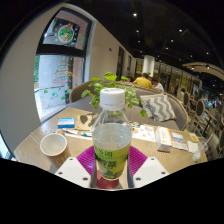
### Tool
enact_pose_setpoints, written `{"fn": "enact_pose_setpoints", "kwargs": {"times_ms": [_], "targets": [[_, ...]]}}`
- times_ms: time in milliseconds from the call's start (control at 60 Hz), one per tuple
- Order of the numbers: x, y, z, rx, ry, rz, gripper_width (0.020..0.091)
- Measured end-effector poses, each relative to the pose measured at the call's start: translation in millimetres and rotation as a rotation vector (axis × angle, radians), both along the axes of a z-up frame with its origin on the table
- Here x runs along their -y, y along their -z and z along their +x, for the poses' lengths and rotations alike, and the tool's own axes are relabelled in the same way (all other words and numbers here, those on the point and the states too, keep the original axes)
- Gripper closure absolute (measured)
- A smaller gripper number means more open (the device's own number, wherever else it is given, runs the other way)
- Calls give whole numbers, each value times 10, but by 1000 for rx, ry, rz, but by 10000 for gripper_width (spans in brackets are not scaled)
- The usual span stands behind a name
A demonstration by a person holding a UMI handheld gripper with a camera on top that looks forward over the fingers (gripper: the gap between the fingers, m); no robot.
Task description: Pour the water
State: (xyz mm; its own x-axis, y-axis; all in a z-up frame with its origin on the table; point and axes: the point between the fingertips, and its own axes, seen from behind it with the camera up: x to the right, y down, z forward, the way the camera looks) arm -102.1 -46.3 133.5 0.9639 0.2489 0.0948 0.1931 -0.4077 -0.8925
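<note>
**Bottle held upright over café table**

Café seating fills the background: a tall window with a round green sign (66, 33) stands beyond the gripper on its left side, ceiling spotlights dot the dark ceiling, and upholstered chairs with a patterned grey cushion (158, 106) sit beyond the table on the right. Closer in, a pale wooden table (165, 153) spreads just ahead of the fingers.

At the centre, the hand-held gripper (112, 166) pinches a clear plastic bottle with a white screw cap and green label (112, 133). Both magenta pads (86, 160) press against the bottle's lower sides, one on each flank, and the bottle stands upright between them with its cap on. Liquid shows through the clear wall above the label.

Left of the fingers and slightly ahead, a white round paper cup (53, 146) stands on the table, open side up, apart from the bottle. Directly behind the bottle a leafy green potted plant (112, 84) rises. Small flat cards or packets (68, 123) lie on the table beyond the cup, and more papers (178, 138) rest on the right side; their print is too small to read.
</note>
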Motion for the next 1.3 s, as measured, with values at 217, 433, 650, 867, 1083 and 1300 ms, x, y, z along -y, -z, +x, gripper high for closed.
{"fn": "enact_pose_setpoints", "kwargs": {"times_ms": [217, 433, 650, 867, 1083, 1300], "targets": [[-19, 470, -60, -80, 24, -40, 685], [-18, 641, -83, -88, 33, -11, 651], [97, 633, -39, -103, 67, -93, 428], [734, 89, 43, -82, 122, -161, 252], [1704, -580, -68, -33, 164, -200, 255], [2097, -863, -167, -81, 228, -208, 253]]}}
